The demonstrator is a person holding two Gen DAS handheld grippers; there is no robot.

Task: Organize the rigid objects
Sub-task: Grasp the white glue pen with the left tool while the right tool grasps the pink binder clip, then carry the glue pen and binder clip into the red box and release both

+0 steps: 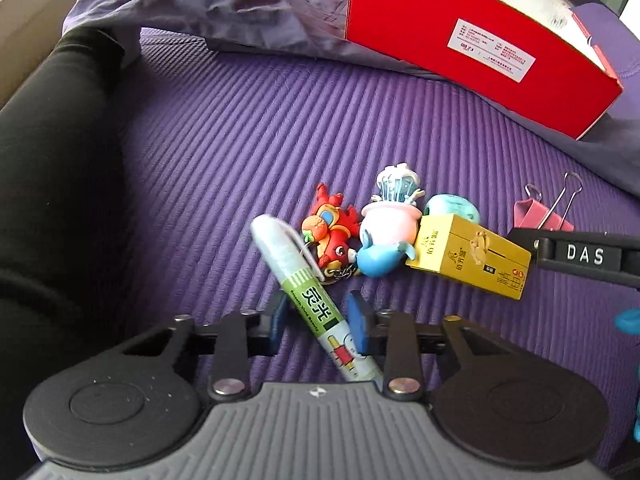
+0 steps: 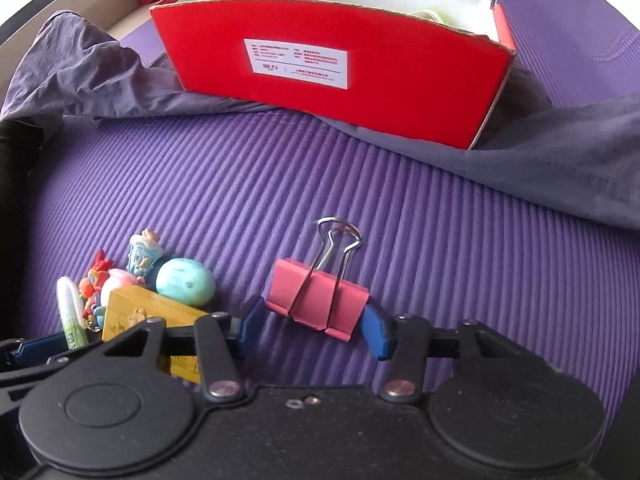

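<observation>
The left gripper (image 1: 320,320) clamps its blue pads on the white-and-green marker pen (image 1: 308,292) lying slanted on the ribbed purple mat (image 1: 240,140); it could pivot when lifted. The right gripper (image 2: 316,328) squeezes the pink binder clip (image 2: 318,304), whose smooth sides may slip before reaching the red cardboard box (image 2: 332,80)

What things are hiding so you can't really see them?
- Inside of the red box: both views; its front wall blocks it.
- Label on the box: both views; print too small and blurred.
- Tip of the marker: left wrist view; hidden under the left hand-held gripper.
- Yellow box: right wrist view; partly behind the right hand-held gripper.
</observation>
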